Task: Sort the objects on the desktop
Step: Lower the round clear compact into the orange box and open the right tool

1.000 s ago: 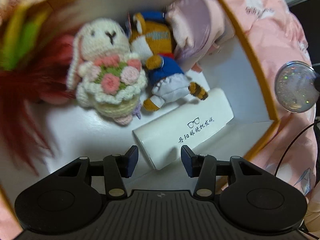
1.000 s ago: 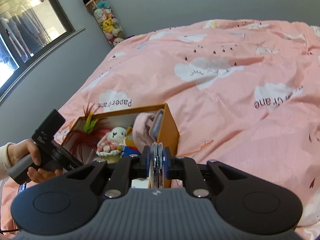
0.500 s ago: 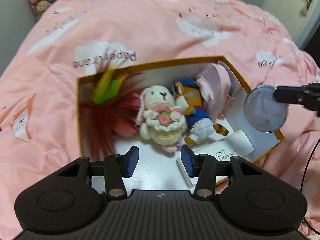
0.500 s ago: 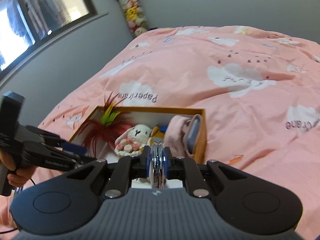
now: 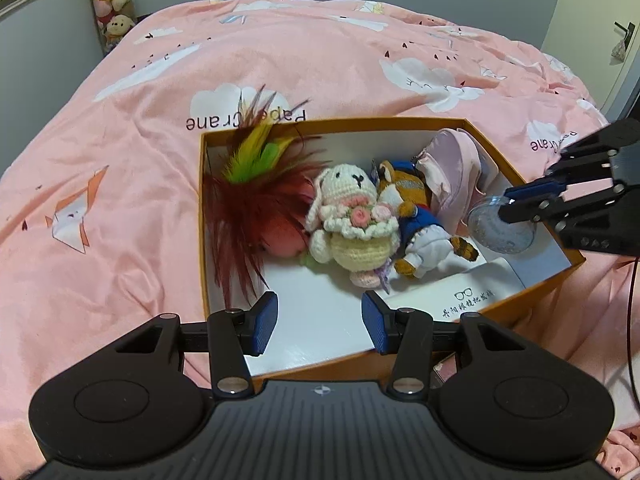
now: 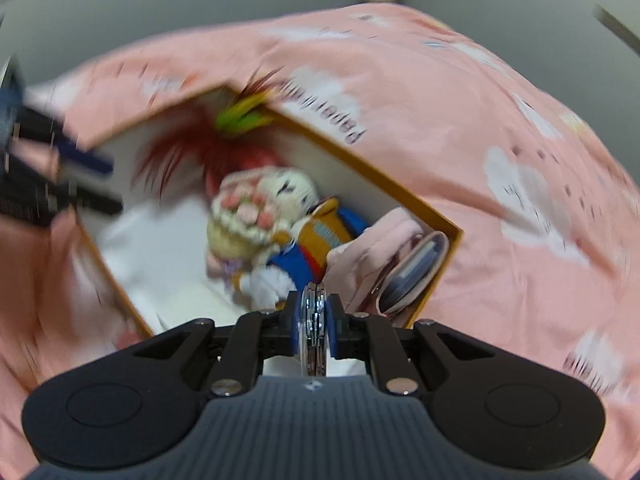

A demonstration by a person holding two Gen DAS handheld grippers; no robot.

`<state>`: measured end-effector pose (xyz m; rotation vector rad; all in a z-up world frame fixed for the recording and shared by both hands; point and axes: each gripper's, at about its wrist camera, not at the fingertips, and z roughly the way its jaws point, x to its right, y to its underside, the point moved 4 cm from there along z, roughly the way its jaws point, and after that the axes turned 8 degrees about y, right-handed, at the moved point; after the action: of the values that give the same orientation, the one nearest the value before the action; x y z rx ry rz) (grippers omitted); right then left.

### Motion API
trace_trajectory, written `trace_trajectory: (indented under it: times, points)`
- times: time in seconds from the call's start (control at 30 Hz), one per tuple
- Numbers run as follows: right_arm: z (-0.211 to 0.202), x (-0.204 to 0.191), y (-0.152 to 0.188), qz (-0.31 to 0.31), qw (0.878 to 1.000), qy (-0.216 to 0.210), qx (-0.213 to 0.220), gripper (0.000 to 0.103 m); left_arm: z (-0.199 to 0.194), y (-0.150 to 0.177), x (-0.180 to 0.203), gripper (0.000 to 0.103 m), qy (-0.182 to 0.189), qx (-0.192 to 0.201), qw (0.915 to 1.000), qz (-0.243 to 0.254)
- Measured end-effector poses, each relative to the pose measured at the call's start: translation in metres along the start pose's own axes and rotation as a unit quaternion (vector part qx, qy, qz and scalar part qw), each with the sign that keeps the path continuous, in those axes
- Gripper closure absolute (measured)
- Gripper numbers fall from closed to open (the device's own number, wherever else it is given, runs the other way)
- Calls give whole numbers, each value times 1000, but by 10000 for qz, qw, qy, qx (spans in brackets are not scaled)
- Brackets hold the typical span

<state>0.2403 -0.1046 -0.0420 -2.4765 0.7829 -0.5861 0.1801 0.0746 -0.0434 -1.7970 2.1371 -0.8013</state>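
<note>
Pink bedspread (image 5: 120, 184) with cloud print is lying under everything, filling the far left of the left wrist view.

Orange box (image 5: 202, 216) with white lining is sitting on it, open-topped. Inside, left to right: a doll with red spiky hair (image 5: 256, 216) and a yellow-green tuft is leaning into the left corner; a crocheted white rabbit (image 5: 352, 220) holding a knitted bouquet is resting against it; an orange plush in blue clothes (image 5: 416, 216) is lying just beside the rabbit, touching it; a pale pink pouch (image 5: 452, 176) is propped against the right wall. A white glasses case (image 5: 460, 292) with a spectacles print is lying flat in the near right corner.

Left gripper (image 5: 320, 320) is hovering over the near edge of the box, blue pads spread apart, nothing between them (bare white lining showing in the gap).

Right gripper (image 5: 516, 206) is reaching in from the right over the box's right side, jaws pinching a round glittery compact mirror (image 5: 500, 228) at its rim. The disc is hanging above the right end of the box, just beside the pouch, over the glasses case.

Right wrist view (heavily blurred): right gripper (image 6: 315, 334) is pressing both pads on the mirror (image 6: 314, 328), seen edge-on and upright between them, chrome rim showing.
</note>
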Motion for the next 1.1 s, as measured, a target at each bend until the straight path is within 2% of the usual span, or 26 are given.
trace_trajectory:
  times: [0.17,0.27,0.47,0.7,1.1]
  points:
    - [20,-17,3,-1198,9919,5,-433,89,1,4,1,49,79,47,9999,-52]
    - [29,-26,5,-1729,9837,-12,-501,89,2,6,2,49,141,75,9998,-83]
    - [45,-33,2,-2459,9671,66,-651,89,0,7,2,49,258,152,9995,-83]
    - [50,-33,0,-2619,9605,-1,-943,89,-1,7,3,49,361,212,9991,-109]
    - [37,-32,-2,-2281,9651,-372,-1229,91,-7,7,3,49,444,301,9984,-201]
